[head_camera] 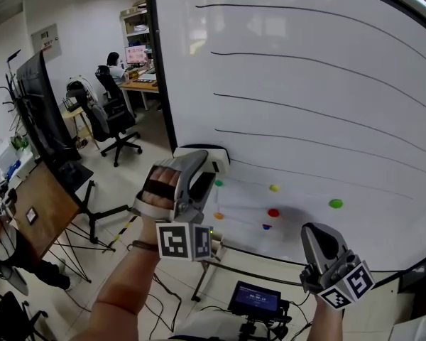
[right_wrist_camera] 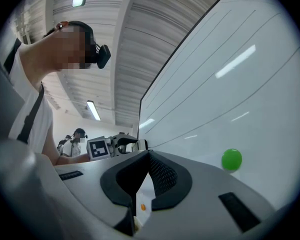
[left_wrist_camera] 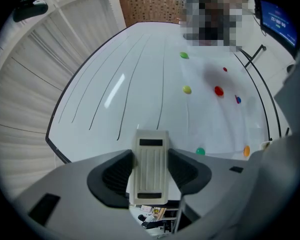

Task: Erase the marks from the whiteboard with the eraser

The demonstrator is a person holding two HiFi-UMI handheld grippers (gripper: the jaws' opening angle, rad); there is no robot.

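Note:
The whiteboard carries several long black lines across it; below them runs a much fainter grey line. My left gripper is shut on the cream eraser, which lies against the board's lower left, near its black edge. In the left gripper view the eraser sits upright between the dark pads of that gripper, and the board spreads out beyond it. My right gripper hangs lower right, away from the board, shut and empty.
Coloured magnets dot the lower board: green, yellow, red, orange. A small screen sits below. Office chairs, a dark panel on a stand and a seated person are to the left.

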